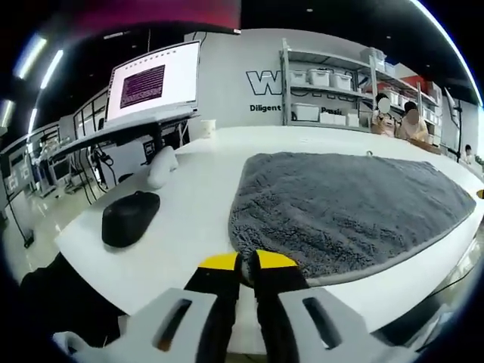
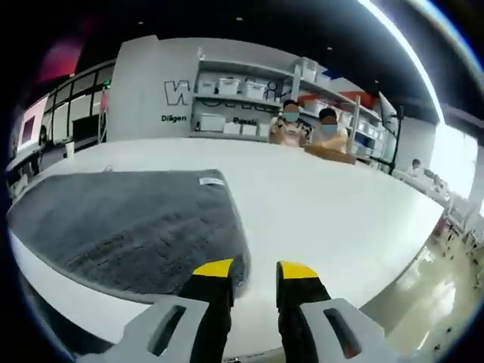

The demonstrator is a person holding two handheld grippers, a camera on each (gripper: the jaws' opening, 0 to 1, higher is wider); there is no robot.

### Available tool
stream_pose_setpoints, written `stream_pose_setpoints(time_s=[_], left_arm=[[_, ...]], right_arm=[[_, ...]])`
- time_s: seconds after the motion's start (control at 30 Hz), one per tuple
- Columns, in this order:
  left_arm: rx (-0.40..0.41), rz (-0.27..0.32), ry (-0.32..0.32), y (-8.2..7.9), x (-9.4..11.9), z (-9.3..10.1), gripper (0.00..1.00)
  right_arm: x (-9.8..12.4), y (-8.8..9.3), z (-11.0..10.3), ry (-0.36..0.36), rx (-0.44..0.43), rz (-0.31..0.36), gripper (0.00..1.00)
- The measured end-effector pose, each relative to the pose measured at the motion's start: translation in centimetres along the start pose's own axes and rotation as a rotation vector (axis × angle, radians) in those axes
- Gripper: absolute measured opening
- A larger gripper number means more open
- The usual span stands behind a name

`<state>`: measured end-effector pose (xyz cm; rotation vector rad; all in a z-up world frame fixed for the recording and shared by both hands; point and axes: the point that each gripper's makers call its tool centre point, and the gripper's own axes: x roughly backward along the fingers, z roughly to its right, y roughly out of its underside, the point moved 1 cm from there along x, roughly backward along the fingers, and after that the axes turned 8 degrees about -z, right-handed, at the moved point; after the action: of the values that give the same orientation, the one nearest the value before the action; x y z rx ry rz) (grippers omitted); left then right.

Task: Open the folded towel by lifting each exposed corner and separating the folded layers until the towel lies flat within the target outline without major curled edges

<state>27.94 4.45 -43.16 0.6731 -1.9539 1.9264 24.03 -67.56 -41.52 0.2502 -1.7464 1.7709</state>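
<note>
With my left claw (image 1: 247, 261) nearly closed at the near corner of the gray towel (image 1: 348, 208) and my right claw (image 2: 255, 270) apart at its other near corner, I'd pinch just the top layer.

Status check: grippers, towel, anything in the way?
Left gripper shut at towel near corner. Right gripper open at opposite corner. Towel spread on table. Black mouse beside it, apart.
</note>
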Motion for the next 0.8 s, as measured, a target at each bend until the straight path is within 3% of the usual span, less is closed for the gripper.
stream_pose_setpoints(time_s=[0.43, 0.8], left_arm=[[0.0, 0.014, 0.002, 0.0, -0.1, 0.0, 0.06], [-0.024, 0.011, 0.01, 0.0, -0.1, 0.1, 0.06]], right_arm=[[-1.5, 0.9, -0.6, -0.025, -0.033, -0.018, 0.0], [-1.7, 1.2, -0.6, 0.014, 0.043, -0.04, 0.0]])
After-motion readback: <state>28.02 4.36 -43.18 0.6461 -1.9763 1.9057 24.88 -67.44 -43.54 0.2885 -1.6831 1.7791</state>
